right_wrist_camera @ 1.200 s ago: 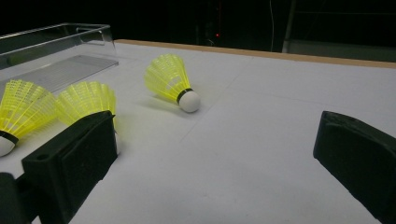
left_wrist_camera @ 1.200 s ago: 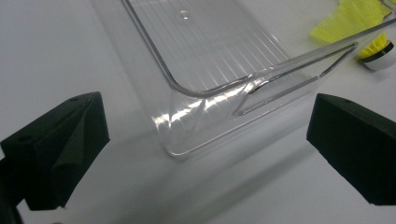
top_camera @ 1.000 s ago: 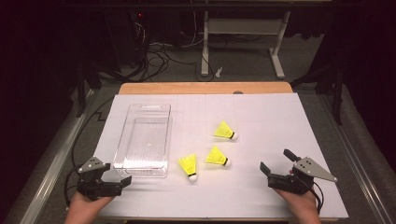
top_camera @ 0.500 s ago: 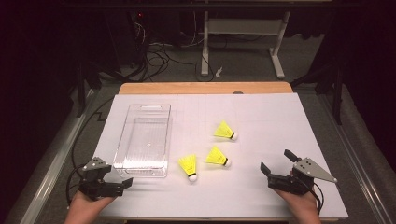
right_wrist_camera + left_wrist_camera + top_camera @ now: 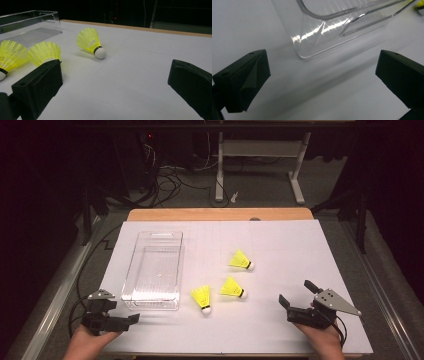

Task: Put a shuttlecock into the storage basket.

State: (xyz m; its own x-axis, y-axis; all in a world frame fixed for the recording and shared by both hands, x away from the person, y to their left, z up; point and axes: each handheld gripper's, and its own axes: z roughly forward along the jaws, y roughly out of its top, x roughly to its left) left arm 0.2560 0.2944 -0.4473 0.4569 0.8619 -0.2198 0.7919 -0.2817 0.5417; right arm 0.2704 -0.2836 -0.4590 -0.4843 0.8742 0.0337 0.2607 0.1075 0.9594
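**Two tools waiting, three shuttlecocks loose on the table**

High view first: the white table [image 5: 280,240] carries a clear plastic bin [image 5: 155,270] on its left half, standing empty, and three yellow shuttlecocks to the right of it. The nearest shuttlecock [image 5: 202,297] lies just beside the bin's near corner, the middle shuttlecock [image 5: 233,288] close to its right, and the far shuttlecock [image 5: 241,261] a little beyond, all apart from one another.

The left tool [image 5: 131,319] sits low at the near left corner, jaws spread wide and empty, aimed at the bin's near end wall. The right tool [image 5: 296,296] rests at the near right, jaws likewise spread and holding nothing, facing the shuttlecocks. My guess is the spread jaws are readiness: the right one to pick a shuttlecock, the left perhaps to steady the bin.
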